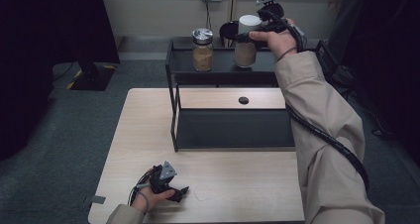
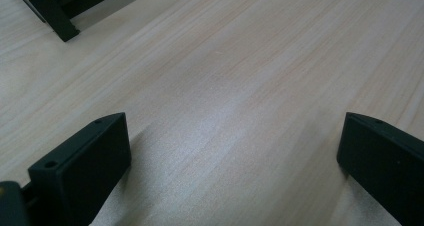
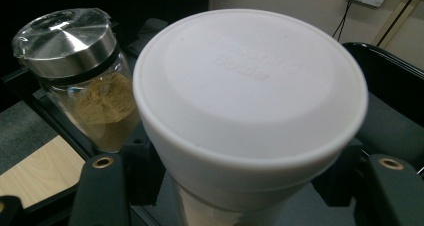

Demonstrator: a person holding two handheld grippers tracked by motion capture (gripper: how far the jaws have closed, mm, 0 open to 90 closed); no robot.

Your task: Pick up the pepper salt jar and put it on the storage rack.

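Currently my right gripper (image 1: 250, 35) clamps the white-lidded jar (image 1: 246, 48) on the shelf's (image 1: 223, 65) top tier, upper centre, beside a steel-lidded jar (image 1: 202, 49). My left gripper (image 1: 181, 192) rests wide open, lower left. Next, probably, I set it down and release.

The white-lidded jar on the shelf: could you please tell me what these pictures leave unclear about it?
- White-lidded jar, right gripper view: its base and its footing on the shelf are cut off by the bottom edge.
- Raised lettering on its lid, same view: too faint to read.
- High view: the right tool and hand cover the jar's side, hiding the contact.
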